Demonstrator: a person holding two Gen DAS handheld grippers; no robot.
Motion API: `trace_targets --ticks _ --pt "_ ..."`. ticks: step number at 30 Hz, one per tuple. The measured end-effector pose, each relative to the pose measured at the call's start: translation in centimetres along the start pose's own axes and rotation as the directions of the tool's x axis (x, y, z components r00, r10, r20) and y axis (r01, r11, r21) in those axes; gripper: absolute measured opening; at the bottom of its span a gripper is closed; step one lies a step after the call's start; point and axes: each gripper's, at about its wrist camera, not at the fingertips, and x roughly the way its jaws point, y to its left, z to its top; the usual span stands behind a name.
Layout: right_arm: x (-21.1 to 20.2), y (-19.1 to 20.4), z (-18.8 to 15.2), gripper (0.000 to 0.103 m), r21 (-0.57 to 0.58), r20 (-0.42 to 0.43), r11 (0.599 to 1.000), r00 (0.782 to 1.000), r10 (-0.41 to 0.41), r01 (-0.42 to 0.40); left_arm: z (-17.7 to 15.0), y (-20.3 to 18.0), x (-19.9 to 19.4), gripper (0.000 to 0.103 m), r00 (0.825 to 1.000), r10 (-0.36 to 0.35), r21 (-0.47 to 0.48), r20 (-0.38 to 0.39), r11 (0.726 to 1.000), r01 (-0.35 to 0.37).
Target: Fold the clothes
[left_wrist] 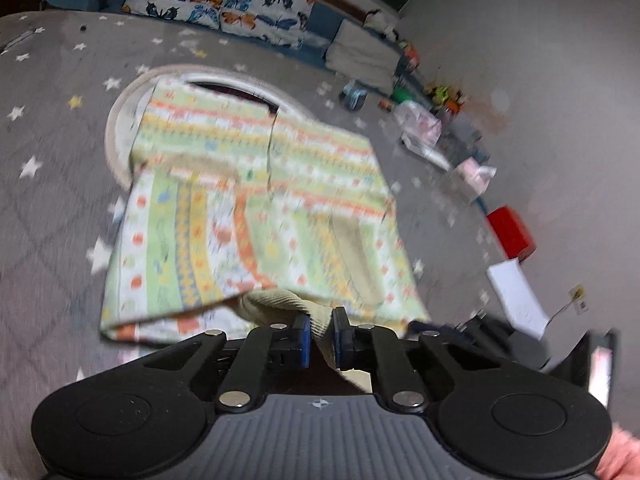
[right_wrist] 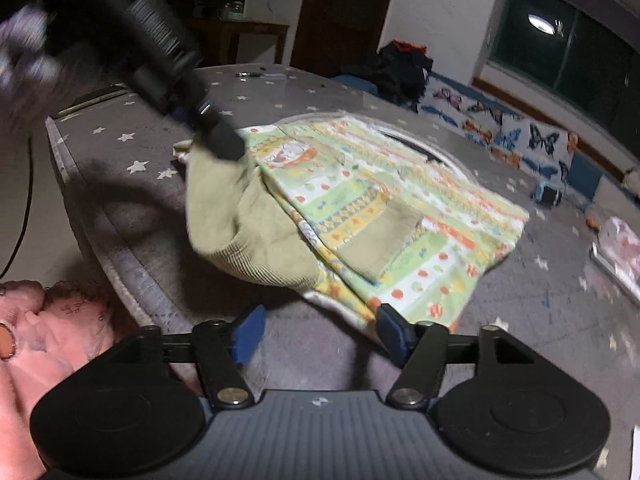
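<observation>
A garment (left_wrist: 256, 208) in green, yellow and orange stripes with beige ribbed trim lies partly folded on the grey star-print cover (left_wrist: 52, 200). My left gripper (left_wrist: 323, 338) is at the garment's near edge and is shut on a fold of the beige ribbed trim (left_wrist: 276, 304). In the right wrist view the same left gripper (right_wrist: 220, 142) comes in from the upper left, pinching the beige trim (right_wrist: 248, 232) and lifting it a little. My right gripper (right_wrist: 322, 334) stands open just in front of the garment's (right_wrist: 392, 216) near corner, with only the grey cover between its fingers.
A white ring (left_wrist: 120, 120) lies under the garment's far end. A butterfly-print cushion (left_wrist: 224, 0) sits at the back. A red box (left_wrist: 510, 230), white paper (left_wrist: 516, 300) and small clutter line the right side. A pink sleeve (right_wrist: 44, 344) shows at the lower left.
</observation>
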Motion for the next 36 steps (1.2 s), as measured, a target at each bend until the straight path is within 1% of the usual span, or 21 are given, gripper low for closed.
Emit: trace_targets --ticks 2,5,7,9,11,12,13,14,15,17,18,19,21,24,27,29,32,35,36 --pt "0.3 0.2 0.4 0.068 -0.022 0.025 1.0 1.0 -0.011 0.011 1.1 0.1 0.0 0.011 1.0 -0.017 -0.015 0.005 1.0 0.017" --pt "1.0 0.5 1.2 0.068 -0.049 0.069 0.999 0.997 -0.02 0.023 2.2 0.2 0.3 0.011 1.0 -0.022 -0.018 0.005 1.0 0.022" --pt "1.4 0.6 1.8 0.066 -0.059 0.095 0.998 0.995 -0.017 0.023 2.7 0.2 0.5 0.011 1.0 -0.028 -0.016 0.0 0.999 0.028" --pt "2.1 0.6 2.4 0.062 -0.056 0.115 0.998 0.993 -0.002 0.009 2.8 0.4 0.7 0.012 1.0 -0.025 -0.015 -0.006 1.0 0.025" --pt "2.8 -0.2 3.0 0.045 -0.014 0.105 1.0 0.994 0.025 -0.023 2.7 0.6 0.6 0.012 1.0 -0.024 -0.009 -0.009 1.0 0.024" --pt "3.2 -0.6 3.3 0.039 0.007 0.101 0.999 0.994 0.038 -0.039 2.5 0.8 0.4 0.012 1.0 -0.026 -0.003 -0.008 1.0 0.026" --pt "3.5 -1.0 3.6 0.036 0.029 0.097 0.998 0.994 0.052 -0.055 2.3 0.9 0.2 0.013 1.0 -0.025 0.006 -0.003 1.0 0.025" --pt "3.4 -1.5 3.8 0.027 0.057 0.099 0.996 0.993 0.066 -0.072 1.9 1.0 -0.2 0.013 1.0 -0.022 0.02 0.007 1.0 0.022" --pt "3.4 -2.0 4.1 0.023 0.085 0.1 0.993 0.992 0.08 -0.088 1.5 1.2 -0.5 0.014 1.0 -0.019 0.033 0.016 0.999 0.018" --pt "3.3 -3.0 4.6 0.019 0.13 0.108 0.985 0.989 0.1 -0.114 0.7 1.5 -1.2 0.021 0.999 -0.013 0.06 0.036 0.998 0.011" --pt "3.2 -3.4 4.9 0.019 0.148 0.112 0.981 0.988 0.107 -0.123 0.4 1.5 -1.6 0.031 0.999 -0.004 0.076 0.049 0.997 0.001" --pt "3.2 -3.7 5.1 0.019 0.161 0.114 0.979 0.987 0.111 -0.128 -0.1 1.5 -2.0 0.04 0.997 0.017 0.101 0.072 0.995 -0.024" --pt "3.2 -4.3 5.7 0.018 0.187 0.12 0.972 0.986 0.119 -0.14 -1.3 1.2 -2.7 0.047 0.99 0.074 0.165 0.121 0.982 -0.093" --pt "3.3 -5.0 6.4 0.017 0.214 0.126 0.966 0.984 0.123 -0.147 -2.7 0.7 -3.1 0.049 0.972 0.145 0.263 0.183 0.946 -0.191" --pt "3.5 -5.5 6.9 0.017 0.235 0.131 0.961 0.984 0.118 -0.147 -4.1 0.2 -2.7 0.054 0.949 0.211 0.361 0.234 0.887 -0.287" --pt "3.5 -5.8 7.2 0.017 0.242 0.134 0.96 0.984 0.113 -0.143 -4.7 0.1 -1.9 0.055 0.932 0.254 0.412 0.258 0.844 -0.344" --pt "3.5 -5.8 7.4 0.017 0.24 0.135 0.961 0.985 0.106 -0.137 -5.4 0.1 -0.5 0.055 0.904 0.31 0.476 0.294 0.772 -0.42" --pt "3.4 -5.7 7.4 0.016 0.24 0.138 0.962 0.985 0.099 -0.13 -6.0 0.2 0.5 0.054 0.879 0.336 0.535 0.339 0.699 -0.474" --pt "3.4 -5.7 7.4 0.016 0.242 0.14 0.962 0.986 0.096 -0.128 -6.2 0.3 0.7 0.051 0.871 0.342 0.558 0.353 0.671 -0.489"
